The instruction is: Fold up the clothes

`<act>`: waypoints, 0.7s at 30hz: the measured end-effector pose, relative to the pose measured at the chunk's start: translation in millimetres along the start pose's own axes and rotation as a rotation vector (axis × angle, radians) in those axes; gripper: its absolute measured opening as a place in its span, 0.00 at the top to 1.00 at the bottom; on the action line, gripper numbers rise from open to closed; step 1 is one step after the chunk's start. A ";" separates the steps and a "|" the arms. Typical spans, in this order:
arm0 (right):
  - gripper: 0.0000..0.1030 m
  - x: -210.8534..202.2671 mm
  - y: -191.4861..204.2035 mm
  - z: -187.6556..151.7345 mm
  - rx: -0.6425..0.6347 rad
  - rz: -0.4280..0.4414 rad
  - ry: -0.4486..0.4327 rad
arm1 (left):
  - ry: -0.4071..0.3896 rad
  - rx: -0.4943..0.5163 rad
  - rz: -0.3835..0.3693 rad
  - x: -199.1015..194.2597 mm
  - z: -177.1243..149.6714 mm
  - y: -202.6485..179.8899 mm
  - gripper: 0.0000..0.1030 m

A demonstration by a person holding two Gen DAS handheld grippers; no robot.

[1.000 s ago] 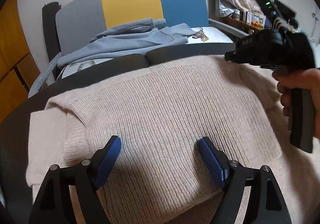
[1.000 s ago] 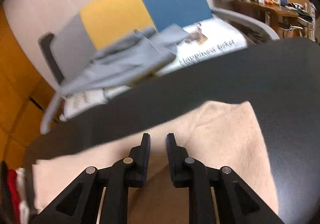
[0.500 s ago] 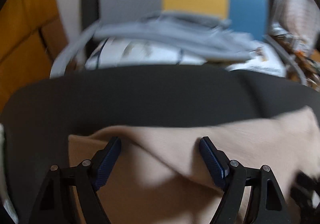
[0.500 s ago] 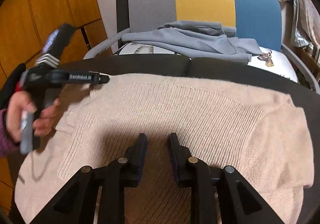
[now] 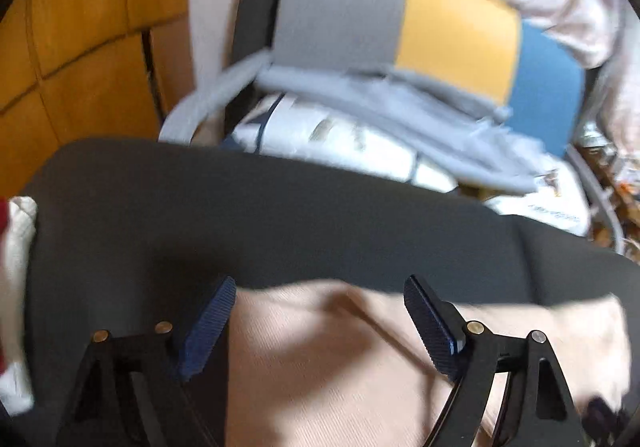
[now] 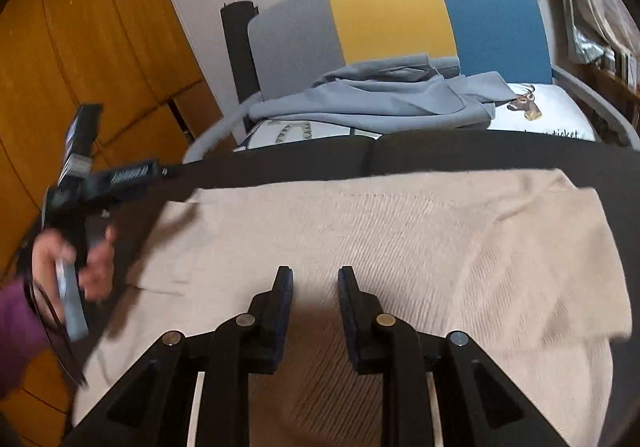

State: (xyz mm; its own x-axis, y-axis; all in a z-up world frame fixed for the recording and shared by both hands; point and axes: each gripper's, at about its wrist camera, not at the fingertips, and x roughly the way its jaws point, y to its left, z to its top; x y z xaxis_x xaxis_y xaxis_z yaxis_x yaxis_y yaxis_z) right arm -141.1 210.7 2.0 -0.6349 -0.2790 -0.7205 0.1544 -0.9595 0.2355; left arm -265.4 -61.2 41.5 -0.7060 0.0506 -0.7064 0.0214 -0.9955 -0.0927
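Observation:
A beige knit sweater (image 6: 400, 239) lies spread flat on a dark table (image 6: 440, 155). My right gripper (image 6: 315, 279) hovers over its near middle, fingers a narrow gap apart with nothing between them. In the left wrist view, my left gripper (image 5: 320, 299) stands wide open just above the sweater's (image 5: 340, 359) far left edge, and its blue pads (image 5: 208, 323) hold nothing. The right wrist view also shows the left gripper (image 6: 160, 170) at the sweater's left corner, held by a hand (image 6: 92, 267) in a purple sleeve.
Behind the table stands a chair (image 6: 392, 15) with a grey, yellow and blue back, carrying a grey garment (image 6: 380, 99) and a white deer cushion (image 6: 524, 103). Orange wood panels (image 6: 80, 47) fill the left. A white and red cloth (image 5: 16, 231) lies at the table's left edge (image 5: 280, 215).
My left gripper swung left from the sweater's middle to its left edge, staying open. My right gripper moved from the sweater's right end to its middle, and its gap widened slightly.

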 end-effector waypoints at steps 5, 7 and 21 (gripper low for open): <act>0.78 -16.7 -5.6 -12.4 0.060 -0.017 0.013 | -0.010 0.206 -0.048 -41.6 -72.3 -49.9 0.12; 0.78 -19.2 -5.0 -15.5 0.068 -0.030 0.014 | 0.075 0.210 -0.008 -39.6 -98.8 -57.8 0.12; 0.71 1.9 28.6 -15.7 -0.027 -0.190 0.003 | 0.123 0.107 -0.001 -8.5 -115.9 -15.1 0.00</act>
State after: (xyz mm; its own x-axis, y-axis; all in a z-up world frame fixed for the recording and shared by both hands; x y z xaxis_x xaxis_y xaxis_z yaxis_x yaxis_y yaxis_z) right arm -126.0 182.1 -2.8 -0.6522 -0.0927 -0.7523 0.0524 -0.9956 0.0773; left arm -177.7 -37.3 -32.4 -0.6136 0.0548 -0.7877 -0.0593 -0.9980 -0.0232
